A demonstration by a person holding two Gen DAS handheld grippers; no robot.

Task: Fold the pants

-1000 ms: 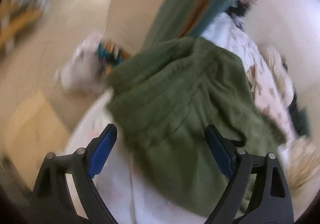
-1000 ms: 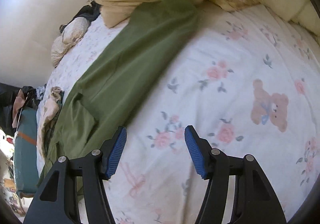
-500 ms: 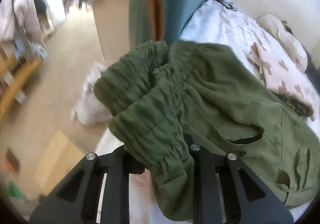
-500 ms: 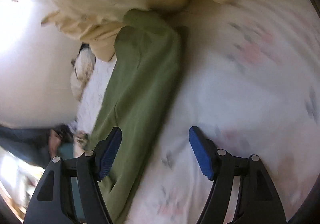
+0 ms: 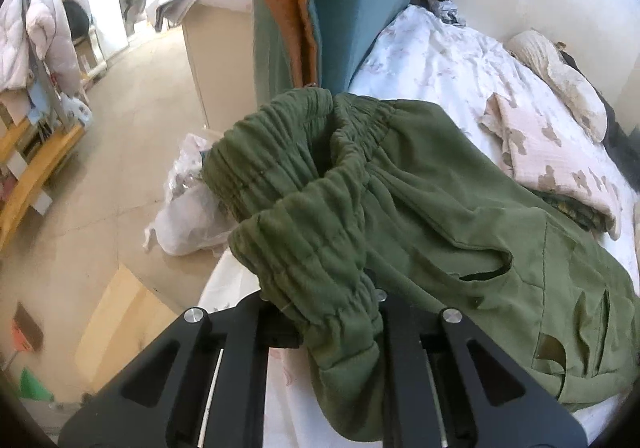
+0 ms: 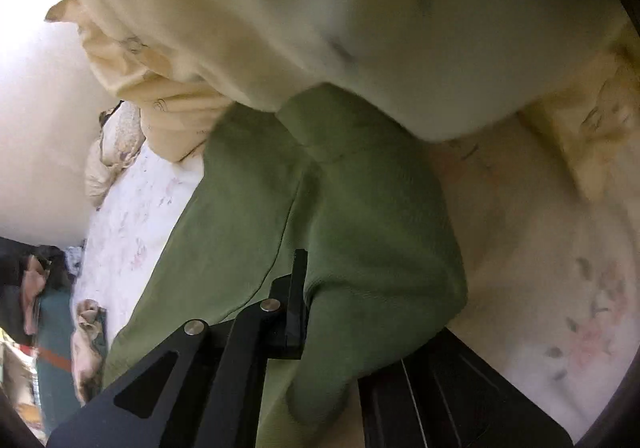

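Note:
Green pants (image 5: 420, 200) lie along a bed with a white flowered sheet (image 5: 432, 48). In the left wrist view my left gripper (image 5: 334, 312) is shut on the gathered elastic waistband (image 5: 304, 240), which bunches up above the black jaws and hides the pads. In the right wrist view my right gripper (image 6: 340, 328) is shut on the pants' leg end (image 6: 360, 232); the green cloth folds over the jaws and covers the right finger. The leg's cuff (image 6: 328, 124) runs under a cream duvet (image 6: 320, 8).
A teal and orange garment (image 5: 320, 8) hangs at the bed's end. A patterned cloth (image 5: 548, 152) and a pillow (image 5: 560, 68) lie by the wall. A white plastic bag (image 5: 188, 216) sits on the tan floor beside the bed, with shelves further left.
Both grippers were open and have closed on the pants: the left on the waistband, lifting it slightly; the right moved along the leg toward the duvet and took the leg end.

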